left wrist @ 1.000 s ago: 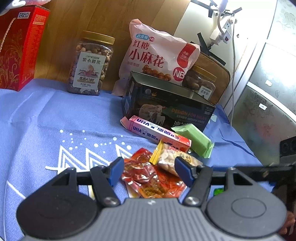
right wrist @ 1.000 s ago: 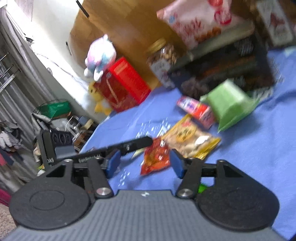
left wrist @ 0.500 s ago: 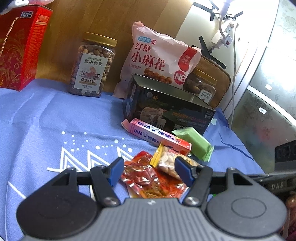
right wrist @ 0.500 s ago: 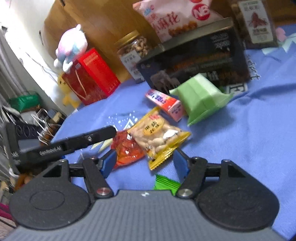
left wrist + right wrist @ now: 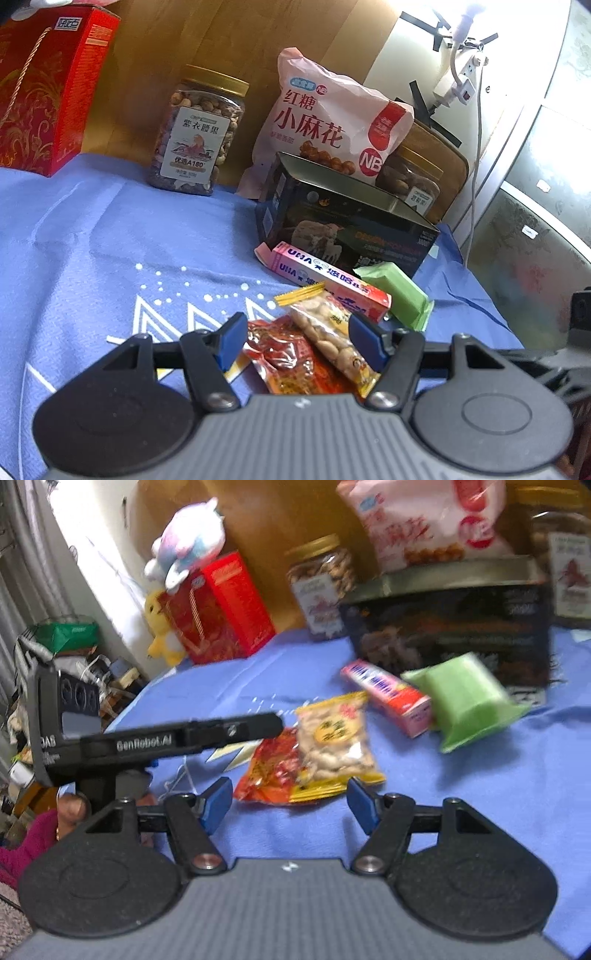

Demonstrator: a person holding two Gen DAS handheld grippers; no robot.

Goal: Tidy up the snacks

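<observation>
Small snacks lie on the blue cloth: a red packet (image 5: 288,354), a yellow peanut packet (image 5: 328,332) partly over it, a pink candy box (image 5: 325,277) and a green pack (image 5: 399,291). An open dark tin box (image 5: 347,225) stands behind them. My left gripper (image 5: 299,343) is open, its jaws either side of the red and yellow packets. My right gripper (image 5: 291,805) is open just in front of the red packet (image 5: 273,768) and peanut packet (image 5: 332,738). The pink box (image 5: 388,694), green pack (image 5: 465,701) and tin (image 5: 450,627) lie beyond.
A nut jar (image 5: 199,133), a pink snack bag (image 5: 328,118) and a second jar (image 5: 413,177) stand at the back against a wooden panel. A red gift box (image 5: 40,85) is far left, with plush toys (image 5: 188,542) on it. The left gripper's body (image 5: 155,742) crosses the right view.
The left gripper has crept closer to the red and yellow packets. The right gripper has swung and drawn back a little; the packets now lie just ahead of its fingertips.
</observation>
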